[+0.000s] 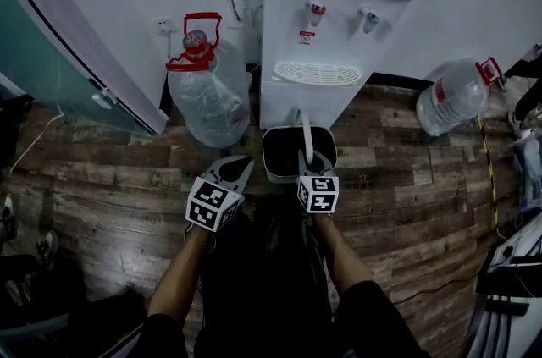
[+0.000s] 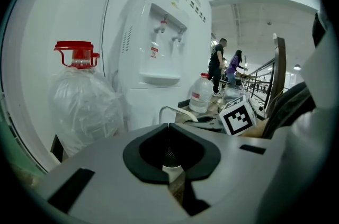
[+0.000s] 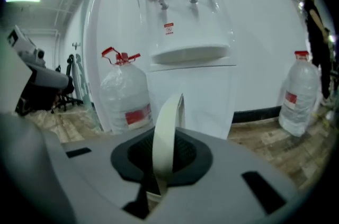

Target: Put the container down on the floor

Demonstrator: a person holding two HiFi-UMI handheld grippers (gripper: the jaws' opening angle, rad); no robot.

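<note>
The right claw pinches the upright handle of the container. The left claw, pressed together and empty, is just beside it. The container is at or just above the floor, before the dispenser. Best to lower it level until its base rests, then release.

Just in front of the tall white water dispenser, the grey plastic left gripper and the matching right gripper each bear a white cube with black square markers. Black lining rims their jaw hollows. The person wears short dark sleeves and dark trousers.
</note>
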